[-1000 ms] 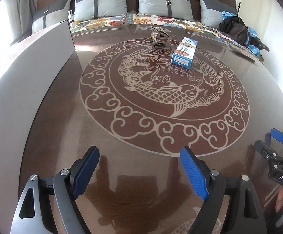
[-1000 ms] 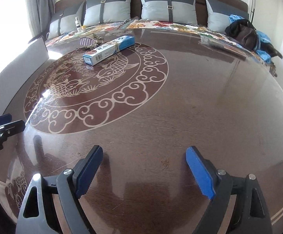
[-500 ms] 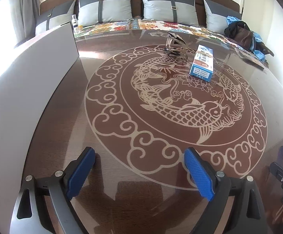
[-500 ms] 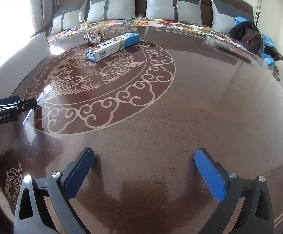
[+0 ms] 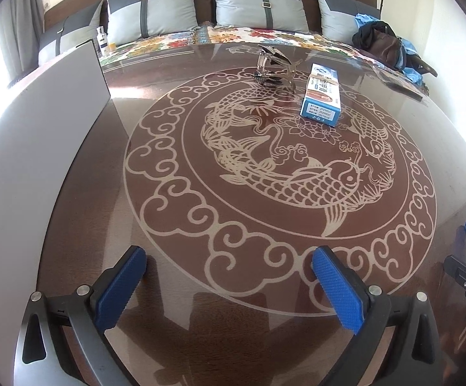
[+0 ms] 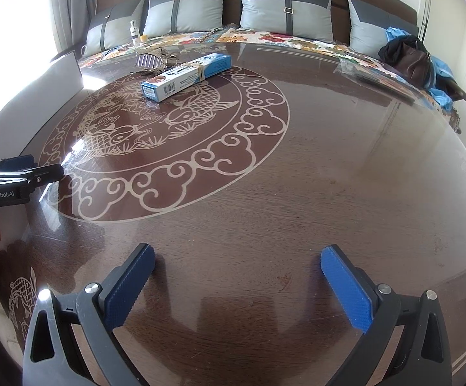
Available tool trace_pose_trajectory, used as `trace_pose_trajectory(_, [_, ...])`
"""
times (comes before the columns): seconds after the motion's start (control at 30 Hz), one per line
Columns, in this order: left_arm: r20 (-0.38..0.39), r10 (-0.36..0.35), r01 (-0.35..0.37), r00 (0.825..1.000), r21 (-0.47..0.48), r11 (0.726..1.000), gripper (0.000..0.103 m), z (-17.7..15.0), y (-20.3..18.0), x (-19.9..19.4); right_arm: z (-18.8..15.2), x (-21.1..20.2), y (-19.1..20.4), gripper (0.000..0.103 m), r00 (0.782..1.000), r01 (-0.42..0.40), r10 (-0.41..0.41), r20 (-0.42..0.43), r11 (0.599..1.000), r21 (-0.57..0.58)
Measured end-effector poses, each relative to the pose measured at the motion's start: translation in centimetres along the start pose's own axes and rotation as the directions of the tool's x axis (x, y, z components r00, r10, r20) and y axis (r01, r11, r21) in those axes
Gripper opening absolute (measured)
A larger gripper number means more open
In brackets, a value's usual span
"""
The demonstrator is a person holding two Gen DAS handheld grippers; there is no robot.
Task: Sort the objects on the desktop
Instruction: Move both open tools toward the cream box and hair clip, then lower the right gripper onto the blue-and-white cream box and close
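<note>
Both claws are spread wide with nothing between the blue pads: left claw low over the near edge of the surface, right claw the same further right. The blue-and-white box lies flat at the far side of the koi pattern, and a hair clip sits just beside it on its far left, close enough that I can't tell if they touch. A white panel stands along the left edge. Past the surface there's a bench with grey cushions, a small white bottle and a dark bag far right.
</note>
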State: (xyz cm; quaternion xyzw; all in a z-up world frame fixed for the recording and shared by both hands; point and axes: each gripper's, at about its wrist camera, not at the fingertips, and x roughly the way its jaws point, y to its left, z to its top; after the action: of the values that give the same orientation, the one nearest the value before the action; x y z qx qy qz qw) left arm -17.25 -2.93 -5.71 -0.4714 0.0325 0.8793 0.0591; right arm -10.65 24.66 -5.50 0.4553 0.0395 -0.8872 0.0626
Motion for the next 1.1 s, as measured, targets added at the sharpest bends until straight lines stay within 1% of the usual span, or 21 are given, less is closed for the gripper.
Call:
trace_pose_trajectory(0.13, [0.013, -0.002, 0.003, 1.0, -0.004, 1.0, 0.103, -0.1, 0.9, 0.1, 0.0, 0.0, 0.0, 0.103, 1.0, 0.0, 0.0, 0.0, 1.0, 0.0])
trace_pose_trajectory(0.23, [0.022, 0.008, -0.007, 1.0, -0.012, 1.0, 0.103, -0.2, 0.8, 0.1, 0.0, 0.0, 0.0, 0.103, 1.0, 0.0, 0.0, 0.0, 1.0, 0.0])
trace_pose_trajectory(0.53, [0.022, 0.008, -0.008, 1.0, -0.011, 1.0, 0.103, -0.2, 0.7, 0.0, 0.0, 0.0, 0.0, 0.103, 1.0, -0.001, 0.001, 0.0, 1.0, 0.0])
trace_pose_trajectory(0.6, [0.022, 0.007, -0.007, 1.0, -0.012, 1.0, 0.103, -0.2, 0.7, 0.0, 0.2, 0.0, -0.2, 0.103, 1.0, -0.004, 0.004, 0.001, 1.0, 0.031])
trace_pose_trajectory(0.63, [0.022, 0.008, -0.007, 1.0, -0.012, 1.0, 0.103, -0.2, 0.7, 0.1, 0.6, 0.0, -0.5, 0.103, 1.0, -0.024, 0.024, 0.006, 0.997, 0.077])
trace_pose_trajectory(0.7, [0.022, 0.008, -0.008, 1.0, -0.012, 1.0, 0.103, -0.2, 0.7, 0.1, 2.2, 0.4, -1.0, 0.103, 0.992, -0.123, 0.119, 0.036, 0.977, 0.174])
trace_pose_trajectory(0.73, [0.022, 0.008, -0.008, 1.0, -0.012, 1.0, 0.103, -0.2, 0.7, 0.1, 3.5, 0.9, -0.8, 0.103, 0.989, -0.147, 0.141, 0.046, 0.969, 0.199])
trace_pose_trajectory(0.83, [0.022, 0.008, -0.008, 1.0, -0.012, 1.0, 0.103, -0.2, 0.7, 0.1, 8.4, 2.9, 0.7, 0.103, 0.983, -0.179, 0.165, 0.076, 0.956, 0.234])
trace_pose_trajectory(0.9, [0.022, 0.008, -0.008, 1.0, -0.012, 1.0, 0.103, -0.2, 0.7, 0.1, 11.8, 4.6, 2.2, 0.103, 0.982, -0.186, 0.171, 0.081, 0.95, 0.25])
trace_pose_trajectory(0.97, [0.022, 0.008, -0.008, 1.0, -0.012, 1.0, 0.103, -0.2, 0.7, 0.1, 15.0, 6.8, 3.8, 0.103, 0.986, -0.164, 0.158, 0.045, 0.955, 0.249])
trace_pose_trajectory(1.03, [0.022, 0.008, -0.008, 1.0, -0.012, 1.0, 0.103, -0.2, 0.7, 0.1, 17.1, 8.9, 5.3, 0.103, 0.99, -0.137, 0.141, 0.001, 0.96, 0.246])
trace_pose_trajectory(1.1, [0.022, 0.008, -0.008, 1.0, -0.013, 1.0, 0.103, -0.3, 0.7, 0.1, 18.2, 10.3, 6.7, 0.103, 0.992, -0.12, 0.128, -0.021, 0.965, 0.233])
